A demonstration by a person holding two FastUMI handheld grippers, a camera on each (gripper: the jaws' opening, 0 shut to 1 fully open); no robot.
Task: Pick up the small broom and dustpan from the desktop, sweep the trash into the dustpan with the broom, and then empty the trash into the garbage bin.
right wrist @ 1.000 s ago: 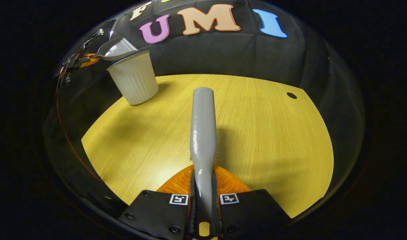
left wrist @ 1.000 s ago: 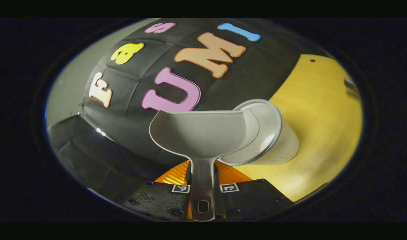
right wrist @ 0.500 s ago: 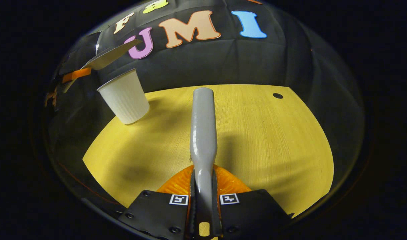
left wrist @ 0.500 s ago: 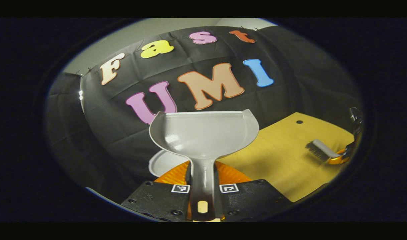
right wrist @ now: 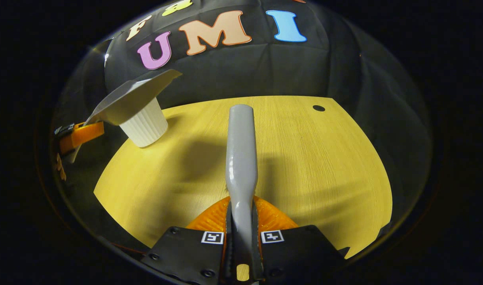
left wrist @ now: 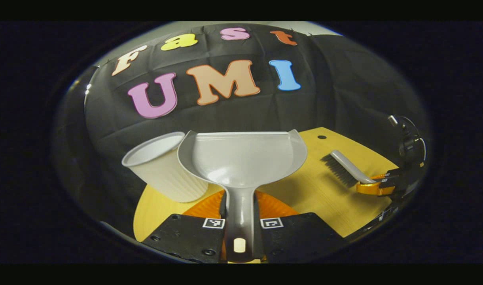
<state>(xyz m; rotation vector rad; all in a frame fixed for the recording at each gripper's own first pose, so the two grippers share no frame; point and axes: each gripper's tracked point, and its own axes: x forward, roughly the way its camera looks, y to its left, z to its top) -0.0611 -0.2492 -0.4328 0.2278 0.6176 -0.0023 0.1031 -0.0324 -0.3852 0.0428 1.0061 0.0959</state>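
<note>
Wood-grain desktop [right wrist: 304, 158]; jaws clamp smooth grey dustpan [left wrist: 241, 158] and broom [right wrist: 241, 150] beside ribbed bin [left wrist: 162, 170]

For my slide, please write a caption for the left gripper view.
Left gripper holds the empty dustpan beside the white bin.

A yellow, wood-grained tabletop with a rounded edge [right wrist: 312, 166] spreads under soft shadows, and a small dark round hole [right wrist: 318, 108] sits near its far edge. The same hole [left wrist: 322, 137] shows in the left gripper view, near the far edge of the tabletop [left wrist: 304, 190]. Behind the table hangs a creased black cloth wall [right wrist: 265, 67]. A pale grey wall [left wrist: 107, 55] shows above the cloth at upper left.
</note>
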